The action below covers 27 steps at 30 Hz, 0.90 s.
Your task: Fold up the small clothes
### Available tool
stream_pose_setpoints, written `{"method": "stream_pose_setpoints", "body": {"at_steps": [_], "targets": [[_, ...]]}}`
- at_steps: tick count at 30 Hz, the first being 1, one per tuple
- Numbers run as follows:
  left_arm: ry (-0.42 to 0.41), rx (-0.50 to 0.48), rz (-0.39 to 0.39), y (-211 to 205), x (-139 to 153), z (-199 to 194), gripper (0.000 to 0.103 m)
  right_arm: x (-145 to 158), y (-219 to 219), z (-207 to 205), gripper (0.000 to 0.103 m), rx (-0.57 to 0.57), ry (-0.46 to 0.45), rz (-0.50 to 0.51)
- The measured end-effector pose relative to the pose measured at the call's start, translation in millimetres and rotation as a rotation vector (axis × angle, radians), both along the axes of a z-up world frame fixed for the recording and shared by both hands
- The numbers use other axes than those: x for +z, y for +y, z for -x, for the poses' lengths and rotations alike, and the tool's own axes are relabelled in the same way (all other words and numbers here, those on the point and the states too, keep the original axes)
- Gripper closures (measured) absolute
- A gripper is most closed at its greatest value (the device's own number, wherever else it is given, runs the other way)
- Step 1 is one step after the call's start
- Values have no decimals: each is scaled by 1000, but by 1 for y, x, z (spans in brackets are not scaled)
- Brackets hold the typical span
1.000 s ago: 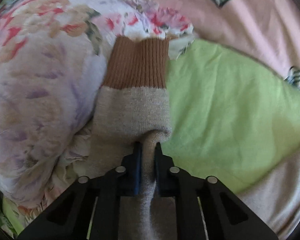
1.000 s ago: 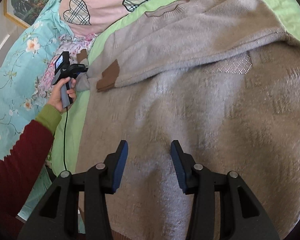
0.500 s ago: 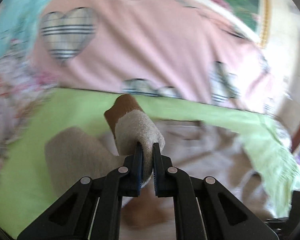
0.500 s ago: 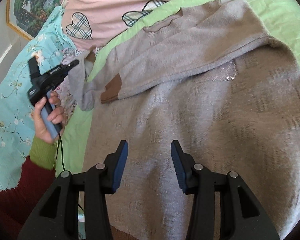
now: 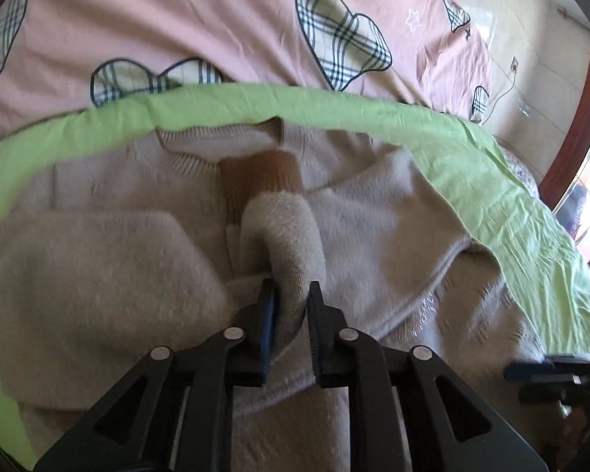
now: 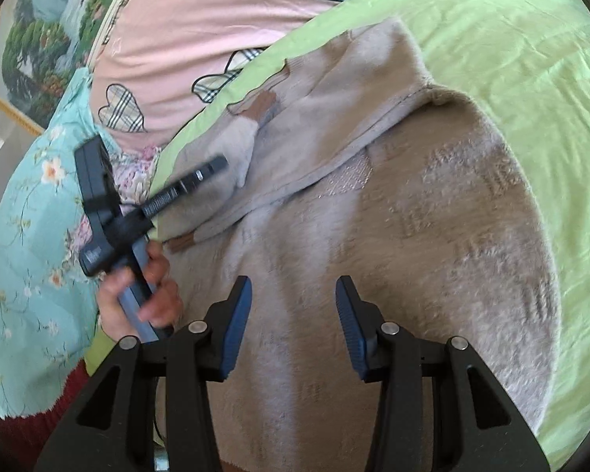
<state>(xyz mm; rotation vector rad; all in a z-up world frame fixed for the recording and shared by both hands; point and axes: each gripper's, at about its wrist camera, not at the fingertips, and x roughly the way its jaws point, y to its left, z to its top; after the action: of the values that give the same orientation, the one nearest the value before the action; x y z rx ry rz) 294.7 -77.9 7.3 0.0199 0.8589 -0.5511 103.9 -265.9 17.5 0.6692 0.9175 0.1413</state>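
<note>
- Since the earlier frames, the sleeve (image 5: 287,236) has been carried by the left gripper (image 5: 291,326) from the floral bedding onto the sweater's chest.
- Its jaws have just been opening; the sleeve is seen between them, the grip loosened.
- The beige sweater (image 6: 413,236) is spread on a green sheet (image 6: 511,39), fuzzy, with brown ribbed cuffs (image 5: 259,175) and a shiny patch.
- One sleeve is already folded across the body.
- The right gripper (image 6: 293,322) is held over the hem, jaws apart, nothing between them.
- A pink heart-print cover (image 5: 177,19) lies beyond.
</note>
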Motion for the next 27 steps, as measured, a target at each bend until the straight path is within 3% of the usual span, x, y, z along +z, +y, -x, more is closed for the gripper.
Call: {"method": "stream_pose_setpoints", "body": {"at_steps": [4, 9, 13, 18, 22, 23, 24, 27], "targets": [[-9, 22, 9, 23, 5, 22, 44, 8, -2, -25, 57, 13, -22, 13], [-34, 120, -15, 73, 10, 47, 39, 16, -3, -82, 57, 38, -68, 5], [-26, 285, -35, 128, 4, 47, 38, 4, -8, -134, 57, 27, -53, -35], [86, 500, -121, 184, -25, 21, 38, -25, -9, -184, 57, -1, -1, -99], [85, 530, -142, 187, -34, 8, 35, -43, 3, -207, 59, 15, 13, -156], [69, 545, -172, 184, -33, 3, 34, -42, 6, -208, 65, 21, 3, -158], [63, 559, -185, 181, -33, -1, 34, -39, 9, -208, 92, 26, -8, -156], [72, 634, -163, 186, -31, -12, 35, -10, 9, -198, 95, 6, -101, -143]]}}
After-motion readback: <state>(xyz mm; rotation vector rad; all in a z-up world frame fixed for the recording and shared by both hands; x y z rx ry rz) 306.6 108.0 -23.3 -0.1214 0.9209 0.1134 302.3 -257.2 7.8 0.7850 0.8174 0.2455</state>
